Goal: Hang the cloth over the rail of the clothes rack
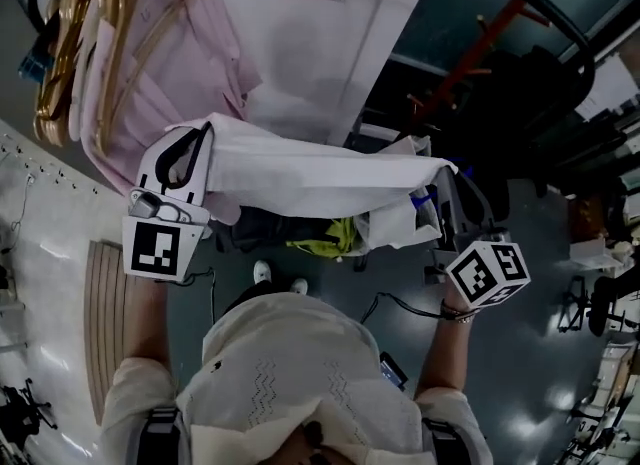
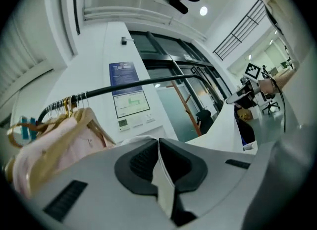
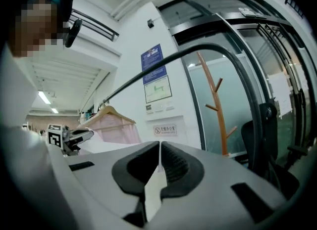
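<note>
Cloth: the white cloth (image 1: 320,175) hangs stretched between my grippers, in the air and not yet on the rail.
Left gripper (image 2: 159,172): clamped on the cloth's 9 o'clock end.
Right gripper (image 3: 157,172): pinching the 3 o'clock end.
Rail (image 2: 141,82): black, at 12 o'clock, clear of the cloth.
Risk: I judge it could snag the pink garments (image 1: 150,73) at 10 o'clock, or slide off if draped unevenly.
Hidden: I can't see how far the cloth hangs down.

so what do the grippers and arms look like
The left gripper and right gripper have light grey shells, black ribbed fingers, and each a white cube of black square markers. The person wears a cream short-sleeved top and a dark wristband on the right wrist.
</note>
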`<state>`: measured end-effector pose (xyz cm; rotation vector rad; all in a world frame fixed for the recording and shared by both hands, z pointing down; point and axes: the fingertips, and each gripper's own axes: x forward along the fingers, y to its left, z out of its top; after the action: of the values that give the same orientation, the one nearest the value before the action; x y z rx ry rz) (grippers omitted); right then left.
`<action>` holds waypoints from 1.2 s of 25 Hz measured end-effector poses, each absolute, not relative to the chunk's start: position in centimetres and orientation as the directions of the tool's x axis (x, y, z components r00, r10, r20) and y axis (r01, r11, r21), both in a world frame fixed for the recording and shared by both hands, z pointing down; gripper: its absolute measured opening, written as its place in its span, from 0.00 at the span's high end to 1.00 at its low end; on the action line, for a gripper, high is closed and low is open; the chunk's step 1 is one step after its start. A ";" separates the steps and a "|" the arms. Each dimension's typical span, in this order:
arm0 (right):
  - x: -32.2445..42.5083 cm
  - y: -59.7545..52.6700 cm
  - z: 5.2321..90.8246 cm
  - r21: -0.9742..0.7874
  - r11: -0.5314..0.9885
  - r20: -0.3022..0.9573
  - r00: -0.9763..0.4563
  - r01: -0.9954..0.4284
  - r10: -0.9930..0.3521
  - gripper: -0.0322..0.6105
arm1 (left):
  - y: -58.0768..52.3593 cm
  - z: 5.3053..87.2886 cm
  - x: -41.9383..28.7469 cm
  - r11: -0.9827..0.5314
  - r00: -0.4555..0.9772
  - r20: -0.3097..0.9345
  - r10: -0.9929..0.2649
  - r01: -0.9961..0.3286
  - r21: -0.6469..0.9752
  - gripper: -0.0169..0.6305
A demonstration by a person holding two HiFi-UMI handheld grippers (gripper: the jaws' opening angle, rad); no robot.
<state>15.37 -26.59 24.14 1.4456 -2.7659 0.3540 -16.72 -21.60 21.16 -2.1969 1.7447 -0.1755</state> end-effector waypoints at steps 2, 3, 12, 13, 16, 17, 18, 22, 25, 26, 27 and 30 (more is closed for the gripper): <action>15.2 -27.3 20.9 -0.171 0.587 0.087 -0.606 -0.791 -0.791 0.92 | -22.5 18.2 -16.5 -0.211 0.267 -0.099 -0.959 -0.900 -0.380 0.95; 15.1 -27.5 19.4 -0.153 0.608 0.082 -0.623 -0.779 -0.778 0.92 | -22.7 17.0 -16.4 -0.219 0.279 -0.096 -0.955 -0.888 -0.404 0.95; 13.0 -28.1 3.9 0.201 0.693 0.037 -0.702 -0.692 -0.711 0.91 | -23.8 3.2 -16.9 -0.100 0.316 -0.127 -0.940 -0.612 -0.785 0.95; 12.7 -28.5 2.1 0.269 0.668 0.022 -0.689 -0.694 -0.724 0.91 | -24.2 1.6 -17.0 -0.059 0.310 -0.156 -0.938 -0.587 -0.807 0.95; 11.9 -30.3 -3.2 0.466 0.540 -0.041 -0.627 -0.700 -0.778 0.91 | -26.2 -3.1 -17.4 0.042 0.277 -0.223 -0.935 -0.536 -0.843 0.95; 11.6 -31.1 -4.9 0.512 0.491 -0.065 -0.602 -0.705 -0.796 0.91 | -27.0 -4.7 -17.6 0.068 0.265 -0.233 -0.936 -0.511 -0.857 0.95; 11.3 -31.8 -6.6 0.544 0.444 -0.092 -0.577 -0.711 -0.811 0.91 | -27.8 -6.4 -17.8 0.094 0.253 -0.242 -0.937 -0.484 -0.870 0.95; 10.0 -35.3 -12.2 0.553 0.348 -0.194 -0.524 -0.757 -0.829 0.91 | -31.7 -11.9 -19.2 0.211 0.166 -0.303 -0.938 -0.418 -0.884 0.95; 9.2 -38.5 -15.0 0.539 0.322 -0.223 -0.501 -0.778 -0.836 0.91 | -35.2 -14.2 -20.0 0.262 0.119 -0.329 -0.937 -0.384 -0.885 0.95; 9.0 -39.4 -15.7 0.539 0.309 -0.233 -0.491 -0.784 -0.839 0.91 | -36.3 -14.5 -20.1 0.265 0.114 -0.329 -0.937 -0.378 -0.887 0.95; 8.8 -40.1 -16.5 0.541 0.292 -0.246 -0.481 -0.788 -0.841 0.91 | -37.3 -14.8 -20.1 0.268 0.112 -0.329 -0.938 -0.370 -0.890 0.95; 8.6 -42.0 -18.7 0.563 0.234 -0.291 -0.455 -0.793 -0.841 0.91 | -39.4 -15.8 -20.1 0.288 0.118 -0.345 -0.931 -0.343 -0.894 0.95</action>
<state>8.58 -42.01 -18.71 1.5989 -2.4097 -1.0273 -20.06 -39.40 -15.77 -1.2615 1.4408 -0.6638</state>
